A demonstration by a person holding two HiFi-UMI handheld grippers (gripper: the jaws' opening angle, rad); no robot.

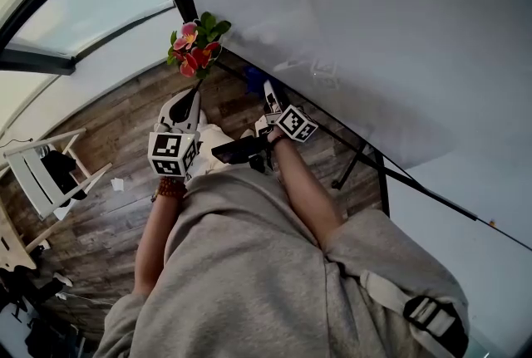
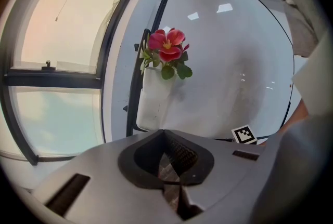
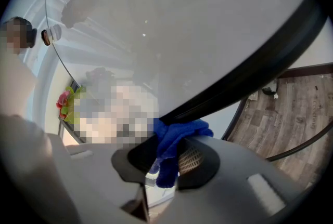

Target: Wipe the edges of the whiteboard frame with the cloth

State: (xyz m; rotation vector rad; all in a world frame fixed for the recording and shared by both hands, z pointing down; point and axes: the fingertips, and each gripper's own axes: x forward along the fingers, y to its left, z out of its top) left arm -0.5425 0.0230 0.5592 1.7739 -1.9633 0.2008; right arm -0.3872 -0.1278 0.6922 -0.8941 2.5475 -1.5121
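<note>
While the left claw (image 2: 167, 160) is hanging shut and empty near the flowers (image 2: 166, 47) at the whiteboard's (image 2: 234, 62) left edge, the right claw (image 3: 167, 161) is pinching the blue cloth (image 3: 177, 137) and holding it against the black frame (image 3: 250, 69) along the board's lower edge.

We get soft daylight from the window (image 2: 62, 36); small glare patches sit on the whiteboard (image 2: 234, 72). Both gripper views bend strongly, with black corners and blurred foregrounds.
</note>
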